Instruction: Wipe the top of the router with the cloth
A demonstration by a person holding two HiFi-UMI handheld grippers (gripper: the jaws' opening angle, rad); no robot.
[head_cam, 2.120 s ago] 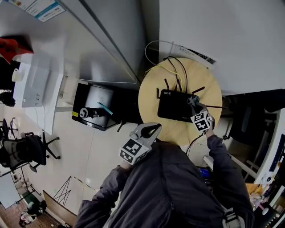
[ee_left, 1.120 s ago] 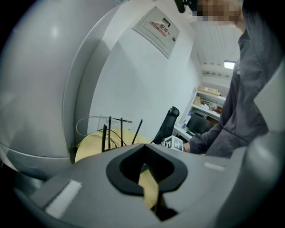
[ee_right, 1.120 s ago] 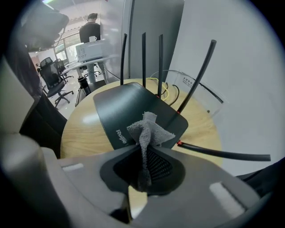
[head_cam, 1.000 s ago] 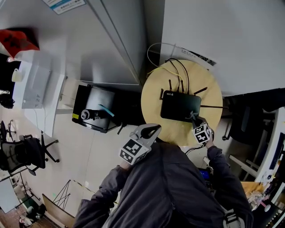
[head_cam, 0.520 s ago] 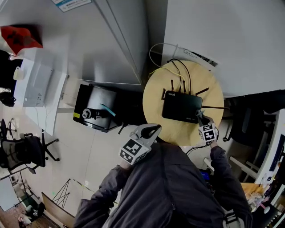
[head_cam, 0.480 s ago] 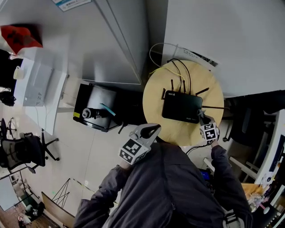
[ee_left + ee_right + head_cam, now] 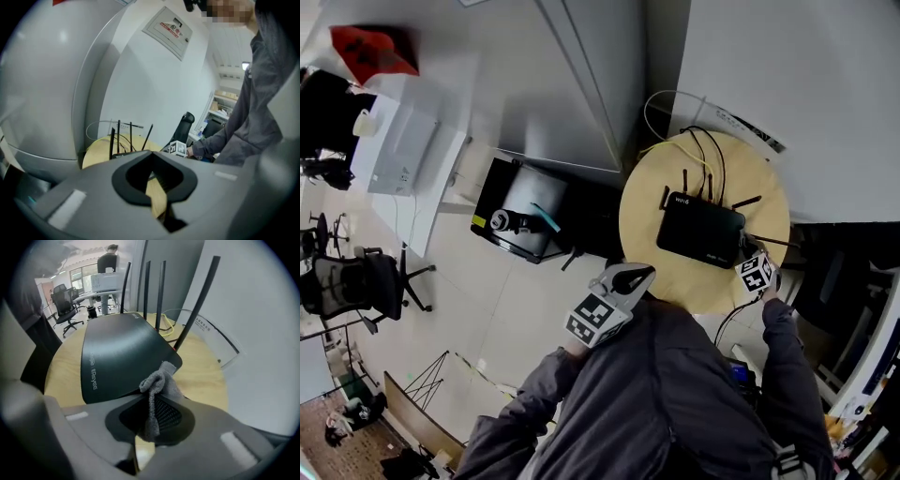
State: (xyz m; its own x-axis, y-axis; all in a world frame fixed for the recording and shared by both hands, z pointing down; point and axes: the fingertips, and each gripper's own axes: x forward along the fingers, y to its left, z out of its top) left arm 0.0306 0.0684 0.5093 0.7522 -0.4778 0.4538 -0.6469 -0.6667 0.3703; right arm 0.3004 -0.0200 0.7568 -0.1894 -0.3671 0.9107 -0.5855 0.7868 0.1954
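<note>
Cloth (image 7: 157,380) in tight fingers of right gripper (image 7: 152,401), at router (image 7: 122,357) corner; fingers of left gripper (image 7: 151,157) together, empty.

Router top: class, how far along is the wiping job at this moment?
Done: the right gripper is shut on the cloth. In hand: the cloth rests at the router's near corner. Left: how much top is wiped cannot be told; the left gripper holds nothing.

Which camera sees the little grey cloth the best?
The right gripper view: the cloth sits close up, pinched in the right gripper by the corner of the router. In the head view it is too small to make out; the left gripper view does not show it.
</note>
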